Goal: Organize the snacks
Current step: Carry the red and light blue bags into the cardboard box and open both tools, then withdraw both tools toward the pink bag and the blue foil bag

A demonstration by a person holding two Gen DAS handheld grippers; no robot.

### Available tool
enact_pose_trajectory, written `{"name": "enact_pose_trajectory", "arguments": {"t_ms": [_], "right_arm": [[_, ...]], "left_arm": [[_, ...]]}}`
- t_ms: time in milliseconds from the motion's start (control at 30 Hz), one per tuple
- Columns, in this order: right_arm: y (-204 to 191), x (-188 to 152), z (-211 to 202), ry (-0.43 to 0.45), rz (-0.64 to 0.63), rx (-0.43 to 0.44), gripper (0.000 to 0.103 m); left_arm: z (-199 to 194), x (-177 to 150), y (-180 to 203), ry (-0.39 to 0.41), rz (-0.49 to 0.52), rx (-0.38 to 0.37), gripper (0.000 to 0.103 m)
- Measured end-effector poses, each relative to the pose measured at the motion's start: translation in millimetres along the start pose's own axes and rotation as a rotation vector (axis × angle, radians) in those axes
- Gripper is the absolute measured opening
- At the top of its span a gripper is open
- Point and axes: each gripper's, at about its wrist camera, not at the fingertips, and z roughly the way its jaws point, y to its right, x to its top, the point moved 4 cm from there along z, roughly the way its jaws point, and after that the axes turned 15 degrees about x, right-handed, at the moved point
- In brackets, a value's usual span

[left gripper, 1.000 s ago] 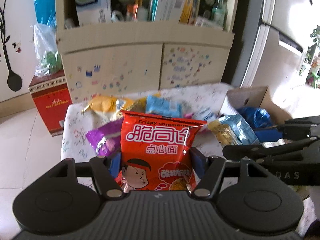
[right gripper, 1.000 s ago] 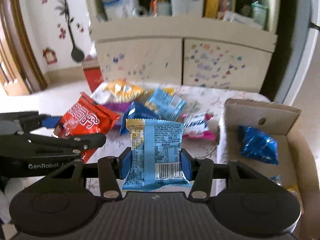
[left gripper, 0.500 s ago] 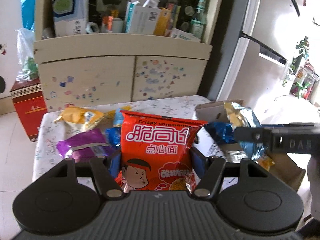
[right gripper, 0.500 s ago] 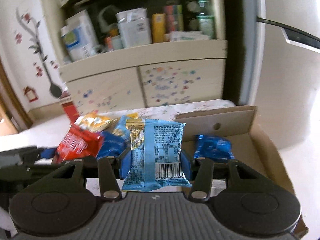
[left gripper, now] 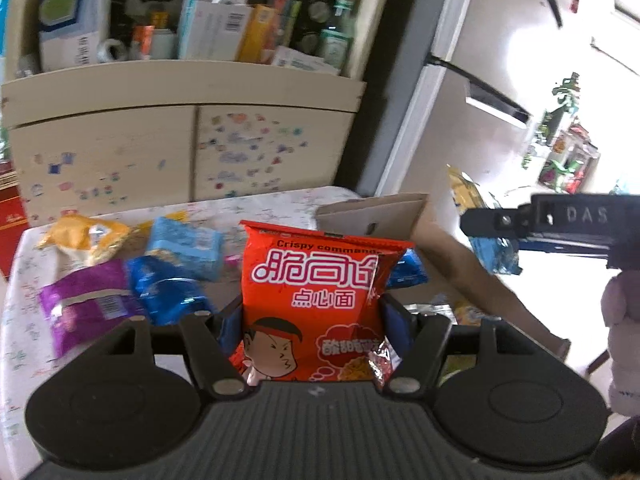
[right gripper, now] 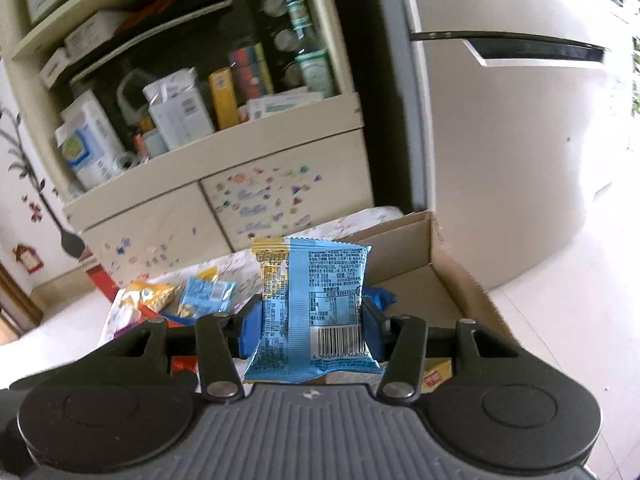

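Observation:
My left gripper (left gripper: pixel 314 328) is shut on a red noodle-snack packet (left gripper: pixel 316 296), held upright above the table. My right gripper (right gripper: pixel 312 328) is shut on a light blue packet (right gripper: pixel 314 304) with a barcode, held upright over the cardboard box (right gripper: pixel 436 276). In the left wrist view the right gripper (left gripper: pixel 496 224) shows at the right edge, over the cardboard box (left gripper: pixel 452 256), with the light blue packet (left gripper: pixel 492 252) hanging from it. A dark blue packet (left gripper: pixel 406 274) lies inside the box. Purple (left gripper: pixel 84 304), dark blue (left gripper: pixel 168 292), light blue (left gripper: pixel 186 246) and yellow (left gripper: pixel 80 236) packets lie on the table.
The patterned table (left gripper: pixel 260 208) stands before a cream cupboard (left gripper: pixel 180 136) whose shelf is packed with boxes and bottles. A white fridge (right gripper: pixel 512 140) rises at the right. A red carton (left gripper: pixel 10 208) stands on the floor at the left. A gloved hand (left gripper: pixel 624 332) holds the right gripper.
Both grippers have swung to the right with their packets. The right gripper has rolled and risen, going from beside the box to over it. The box has come nearer to the left gripper.

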Motion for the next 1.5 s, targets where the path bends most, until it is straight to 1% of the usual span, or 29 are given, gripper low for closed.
{"name": "enact_pose_trajectory", "arguments": {"t_ms": [167,333,600,733,767,800,867,967,1167,1267,1367,1500], "right_arm": [[14.6,8.1,-9.7,0.041,0.052,-0.023,0.057],[24.3,8.6,-15.1,0.056,0.086,-0.05,0.057],[41.0,9.1,-20.0,0.076,0.152,-0.108,0.057],[48.6,7.4,-20.6,0.075,0.194,-0.124,0.057],[49.3,6.9,-20.6,0.074,0.197,-0.129,0.059],[49.6,6.6,-20.6,0.074,0.196,-0.135,0.06],[50.4,6.1,-21.3,0.077,0.201,-0.143,0.065],[50.8,6.5,-21.5,0.083,0.213,-0.139,0.067],[42.8,6.0,-16.0,0.072,0.196,-0.1,0.071],[35.2,6.3,-11.0,0.061,0.18,-0.067,0.073],[26.1,6.6,-4.5,0.046,0.162,-0.035,0.075],[13.9,5.5,3.3,0.026,0.138,0.003,0.077]], "left_arm": [[3.1,0.4,29.4,0.02,0.055,-0.069,0.067],[10.2,-0.9,55.9,0.015,0.09,-0.127,0.067],[20.8,-6.6,90.3,-0.002,0.137,-0.185,0.067],[23.8,-11.9,105.5,-0.002,0.173,-0.197,0.067],[23.4,-13.1,108.2,0.002,0.18,-0.196,0.071],[22.8,-13.9,110.2,0.004,0.187,-0.195,0.077],[19.2,-14.9,112.4,0.02,0.19,-0.197,0.082],[14.7,-14.3,111.7,0.024,0.184,-0.2,0.087],[9.0,-11.2,97.9,0.019,0.16,-0.166,0.09],[4.9,-10.6,82.7,0.004,0.122,-0.138,0.092],[6.9,-7.8,63.0,-0.021,0.082,-0.082,0.093],[9.3,-2.4,31.4,-0.041,0.06,0.011,0.093]]}}
